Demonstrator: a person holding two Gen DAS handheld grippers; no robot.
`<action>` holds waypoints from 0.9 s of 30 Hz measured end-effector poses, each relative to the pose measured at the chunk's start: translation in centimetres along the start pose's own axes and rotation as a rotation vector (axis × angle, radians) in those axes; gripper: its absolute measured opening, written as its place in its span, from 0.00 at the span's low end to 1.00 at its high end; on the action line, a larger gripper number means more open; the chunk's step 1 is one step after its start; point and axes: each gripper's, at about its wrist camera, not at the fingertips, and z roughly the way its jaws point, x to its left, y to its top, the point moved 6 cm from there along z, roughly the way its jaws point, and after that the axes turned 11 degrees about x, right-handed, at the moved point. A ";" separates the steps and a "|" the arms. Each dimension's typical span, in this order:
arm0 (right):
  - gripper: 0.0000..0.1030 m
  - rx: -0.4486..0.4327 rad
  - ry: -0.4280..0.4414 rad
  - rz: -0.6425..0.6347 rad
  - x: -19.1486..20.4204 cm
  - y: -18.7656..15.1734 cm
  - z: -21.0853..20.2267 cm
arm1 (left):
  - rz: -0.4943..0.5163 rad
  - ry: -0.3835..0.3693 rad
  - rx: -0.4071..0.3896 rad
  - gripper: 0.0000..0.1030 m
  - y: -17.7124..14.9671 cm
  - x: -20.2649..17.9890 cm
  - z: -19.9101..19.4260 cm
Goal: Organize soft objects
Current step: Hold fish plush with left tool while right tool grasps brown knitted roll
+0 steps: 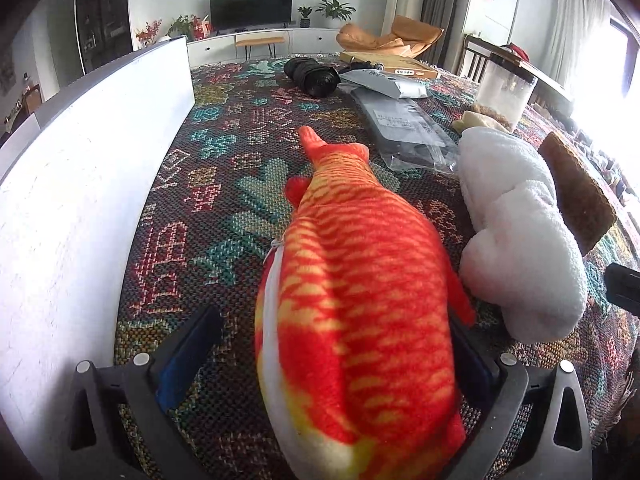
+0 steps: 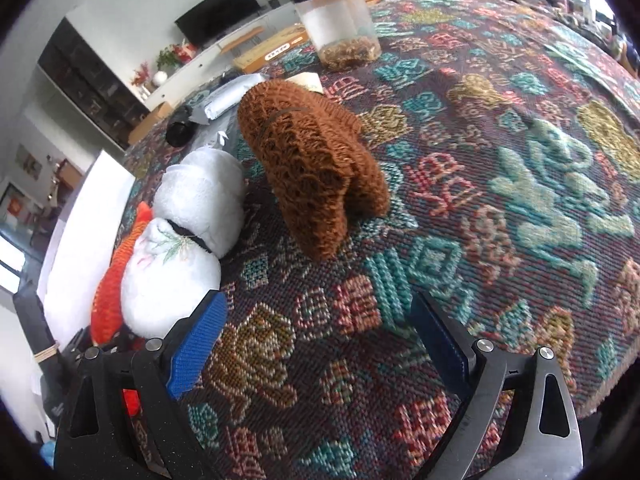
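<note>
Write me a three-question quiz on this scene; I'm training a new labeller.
1. True or false: the left gripper is clamped on the fish plush.
2. What lies between the fish plush and the brown knit?
3. The right gripper is: A) holding the jar B) open and empty C) shut on the cloth.

Key: 1 false, its jaws stand wide around it; 2 the white plush; 3 B.

Three soft toys (image 2: pixel 316 168), one jar (image 2: pixel 340 20)
</note>
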 end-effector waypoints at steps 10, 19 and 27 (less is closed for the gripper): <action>0.89 -0.077 -0.435 -0.442 4.6 6.6 0.9 | -0.001 0.002 0.000 1.00 0.1 0.0 0.0; 0.57 -0.062 -0.002 0.055 -7.5 10.2 -1.2 | 0.000 0.005 -0.001 1.00 0.1 0.0 0.1; 0.72 -0.073 -0.094 0.110 -11.6 11.4 -4.0 | 0.000 0.006 -0.001 1.00 0.1 0.0 0.1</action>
